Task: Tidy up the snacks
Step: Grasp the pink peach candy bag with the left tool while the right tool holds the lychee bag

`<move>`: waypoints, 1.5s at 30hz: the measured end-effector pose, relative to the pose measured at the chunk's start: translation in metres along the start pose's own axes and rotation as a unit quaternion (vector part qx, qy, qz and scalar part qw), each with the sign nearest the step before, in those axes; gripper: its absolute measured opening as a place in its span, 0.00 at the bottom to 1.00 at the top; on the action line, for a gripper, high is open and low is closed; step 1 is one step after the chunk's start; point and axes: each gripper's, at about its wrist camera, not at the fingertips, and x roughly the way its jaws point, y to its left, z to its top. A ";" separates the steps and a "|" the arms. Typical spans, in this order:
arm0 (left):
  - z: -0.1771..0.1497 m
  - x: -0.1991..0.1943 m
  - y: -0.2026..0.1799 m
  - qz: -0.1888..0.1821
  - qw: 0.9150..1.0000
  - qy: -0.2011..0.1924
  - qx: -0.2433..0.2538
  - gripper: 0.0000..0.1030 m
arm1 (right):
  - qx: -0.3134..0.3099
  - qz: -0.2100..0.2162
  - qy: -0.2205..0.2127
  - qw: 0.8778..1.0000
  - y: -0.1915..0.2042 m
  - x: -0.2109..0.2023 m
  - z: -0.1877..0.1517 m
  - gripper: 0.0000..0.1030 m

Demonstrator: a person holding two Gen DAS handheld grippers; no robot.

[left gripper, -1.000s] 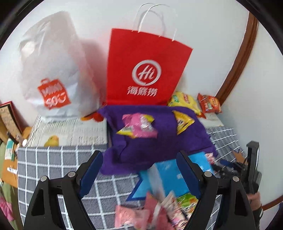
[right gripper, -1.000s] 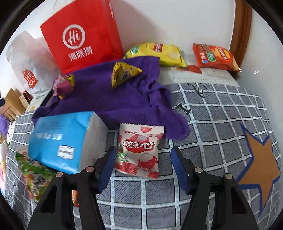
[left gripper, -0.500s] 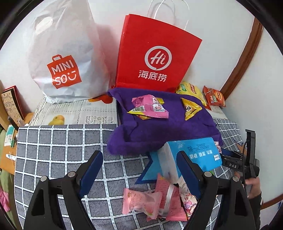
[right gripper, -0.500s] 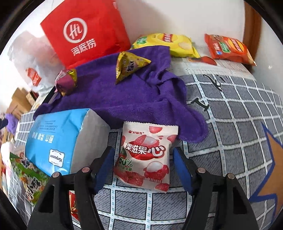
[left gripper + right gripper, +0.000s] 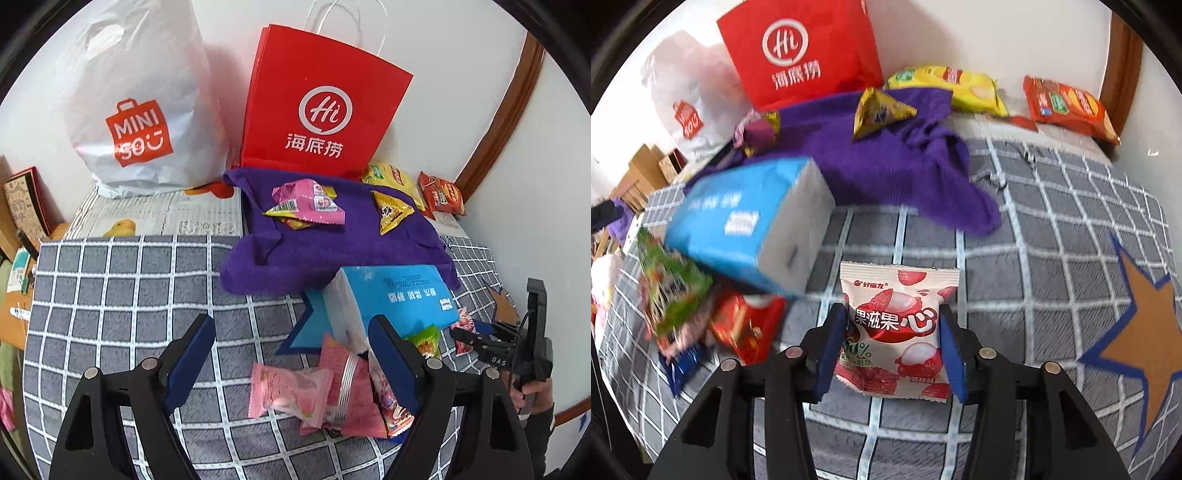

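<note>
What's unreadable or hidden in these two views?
- Right wrist: green snack packet and the pile beside it are motion-blurred, labels unreadable.
- Left wrist: lychee packet mostly hidden behind the right gripper.
- Both: red paper bag contents hidden by its walls.

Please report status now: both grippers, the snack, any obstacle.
Right gripper jaws shut on lychee gummy packet. Left gripper open, empty, above pink snack packets. Blue tissue pack close on the left, not touching.

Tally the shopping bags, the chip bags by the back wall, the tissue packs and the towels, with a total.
Shopping bags: 2
Chip bags: 2
Tissue packs: 1
Towels: 1
Total: 6
</note>
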 end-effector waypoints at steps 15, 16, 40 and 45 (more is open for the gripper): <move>-0.037 0.033 0.001 0.005 0.998 0.052 0.023 0.82 | -0.010 -0.056 -0.052 0.997 0.017 -0.007 -0.022 0.49; -0.038 0.039 0.000 0.002 0.998 0.058 0.027 0.82 | -0.009 -0.058 -0.061 0.996 0.017 -0.007 -0.025 0.49; -0.053 0.047 0.018 -0.002 0.998 0.042 0.042 0.48 | 0.035 -0.046 -0.062 0.996 0.011 -0.012 -0.023 0.49; -0.051 0.027 0.021 -0.010 0.999 0.033 0.027 0.48 | 0.043 -0.044 -0.075 0.995 0.020 -0.032 -0.023 0.49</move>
